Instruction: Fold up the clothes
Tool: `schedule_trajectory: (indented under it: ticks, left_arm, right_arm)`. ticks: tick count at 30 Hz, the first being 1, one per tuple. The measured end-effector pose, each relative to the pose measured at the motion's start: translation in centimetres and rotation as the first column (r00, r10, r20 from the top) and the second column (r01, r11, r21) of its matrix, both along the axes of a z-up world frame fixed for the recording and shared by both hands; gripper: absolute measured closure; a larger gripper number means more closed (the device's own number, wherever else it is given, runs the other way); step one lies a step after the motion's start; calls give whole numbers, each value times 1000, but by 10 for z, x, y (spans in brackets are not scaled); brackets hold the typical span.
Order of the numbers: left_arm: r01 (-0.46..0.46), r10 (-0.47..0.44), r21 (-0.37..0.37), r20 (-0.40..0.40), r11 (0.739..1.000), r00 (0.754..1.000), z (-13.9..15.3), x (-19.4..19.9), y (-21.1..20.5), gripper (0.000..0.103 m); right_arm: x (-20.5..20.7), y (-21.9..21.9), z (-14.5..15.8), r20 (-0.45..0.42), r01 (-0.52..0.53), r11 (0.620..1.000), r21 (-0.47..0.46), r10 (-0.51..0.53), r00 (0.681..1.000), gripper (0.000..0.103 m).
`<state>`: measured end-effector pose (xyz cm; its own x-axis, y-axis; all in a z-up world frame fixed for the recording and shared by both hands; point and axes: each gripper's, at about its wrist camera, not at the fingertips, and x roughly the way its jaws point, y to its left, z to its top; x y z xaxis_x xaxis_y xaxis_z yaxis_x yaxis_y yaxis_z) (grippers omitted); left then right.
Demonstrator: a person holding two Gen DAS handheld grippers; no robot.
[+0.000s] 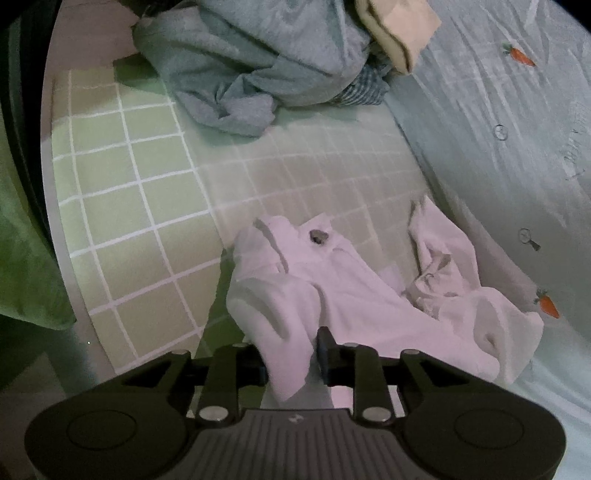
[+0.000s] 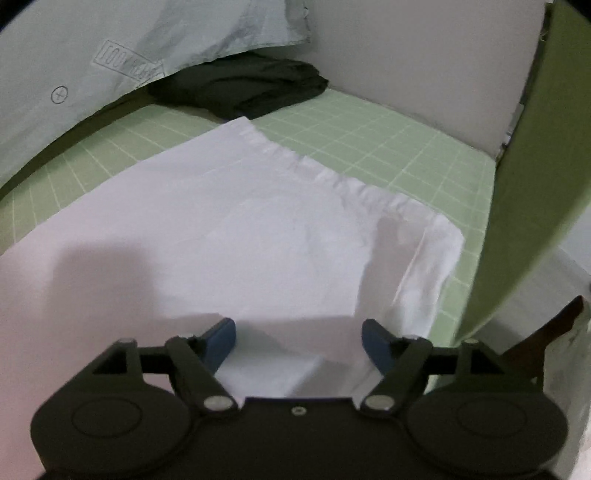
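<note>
A soft white garment (image 1: 332,288) lies crumpled on a bed sheet (image 1: 140,206) of pale green cloth crossed by a white grid, one limp fold of it pinched between the nearly closed black fingers of the left tongs (image 1: 291,356). Beyond it sits a heap of grey-blue fleecy clothes (image 1: 251,62) topped by a cream piece (image 1: 399,26), and alongside runs a smooth pale-blue quilt (image 1: 498,129) printed with small carrots. In the right wrist view, the right tongs (image 2: 299,341) stand wide apart with blue pads, gripping nothing, poised just above a flat white cloth (image 2: 229,229) with a puckered far hem. A dark folded garment (image 2: 251,86) rests near the grey wall (image 2: 406,62) behind
</note>
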<state>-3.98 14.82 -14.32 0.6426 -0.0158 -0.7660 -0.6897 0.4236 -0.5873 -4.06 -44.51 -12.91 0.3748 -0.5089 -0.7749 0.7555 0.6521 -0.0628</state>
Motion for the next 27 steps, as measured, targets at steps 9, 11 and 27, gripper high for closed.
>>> schedule_trajectory:
  ticks: [9,11,27]
  left_arm:
    - [22,-16,278,-26,960,1000,51,-3,16,59]
    - [32,-26,321,-23,947,999,58,1,19,58]
    - [398,-417,296,2,868,909,35,166,-57,53]
  right_arm:
    - [8,17,-1,-35,-12,999,-39,11,999,21]
    - [11,17,-1,-39,-12,999,-40,10,999,20]
    - [41,17,21,-9,-76,997,-31,76,997,18]
